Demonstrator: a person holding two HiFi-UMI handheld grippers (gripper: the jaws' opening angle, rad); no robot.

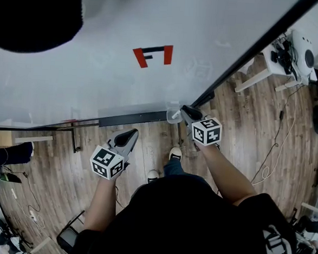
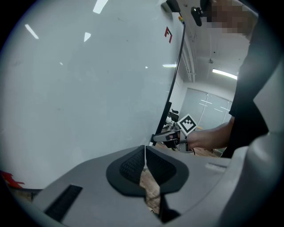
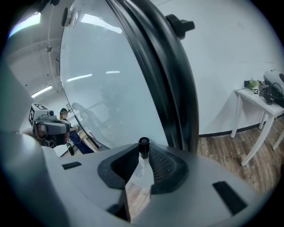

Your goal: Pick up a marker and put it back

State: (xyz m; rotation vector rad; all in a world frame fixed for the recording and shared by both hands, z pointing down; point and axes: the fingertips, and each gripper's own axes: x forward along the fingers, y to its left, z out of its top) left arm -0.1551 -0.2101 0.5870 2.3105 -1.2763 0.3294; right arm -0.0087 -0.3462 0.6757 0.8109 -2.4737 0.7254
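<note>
Right gripper: the right gripper (image 3: 143,156) is clenched on a slim white-barrelled marker (image 3: 142,165) with a black cap; the ribbed black pads sit against the barrel on both sides.
Marker position: it lies along the cleft between the jaws, cap end forward, poking just past the fingertips, with the white barrel running back toward the gripper's body.
Marker in the head view: only a pale blur at the tip of the right gripper (image 1: 181,113), probably the marker (image 1: 174,117), right at the bottom edge of the board.
Left gripper: the left gripper (image 2: 145,154) is closed with nothing in it; its pads meet in a thin seam. In the head view the left gripper (image 1: 130,133) hangs below the board's bottom rail, well apart from the marker.
Board: a large white glossy whiteboard (image 1: 226,25) in a black frame (image 1: 251,53), with a red mark (image 1: 153,55) on its face.
Between grippers: the left gripper view shows the right one (image 2: 165,138) off to its right, near the frame's lower corner.
Surroundings: a wood-plank floor (image 1: 245,135) underfoot, and a white side table (image 3: 256,96) by the wall.
</note>
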